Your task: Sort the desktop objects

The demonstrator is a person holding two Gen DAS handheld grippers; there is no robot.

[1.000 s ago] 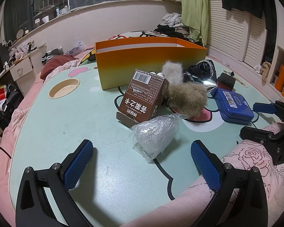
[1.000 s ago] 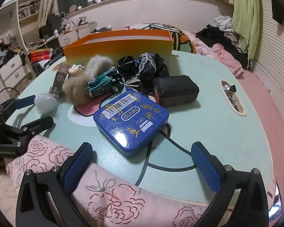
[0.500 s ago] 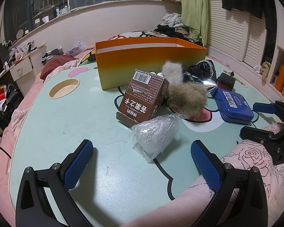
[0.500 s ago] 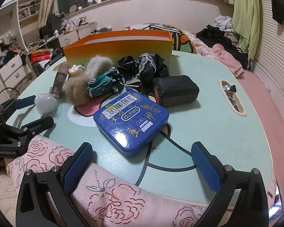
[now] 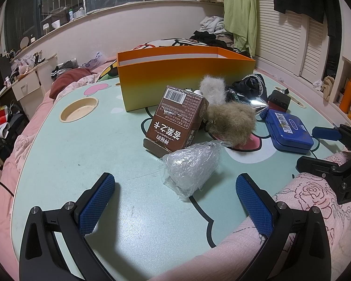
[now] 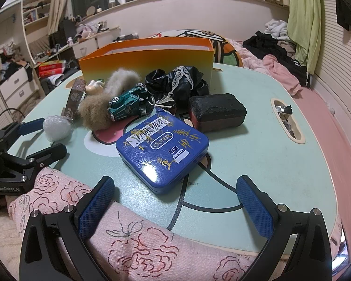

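Your mint-green table [image 5: 65, 154] carries everything, and the orange box [image 5: 175, 83] stands open-topped at its far side. In front of the box lies the clutter: the blue tin [image 6: 162, 146] flat near your right gripper [image 6: 175, 207], the brown carton [image 5: 176, 123] tilted against the furry tuft [image 5: 231, 121], then the black block [image 6: 217, 112], the green toy car [image 6: 125, 105] and the wad of clear plastic [image 5: 190, 167] nearest your left gripper [image 5: 175, 205]. Both grippers sit low at the near edge over the pink rose-print cloth [image 6: 138, 245], fingers spread wide, gripping nothing.
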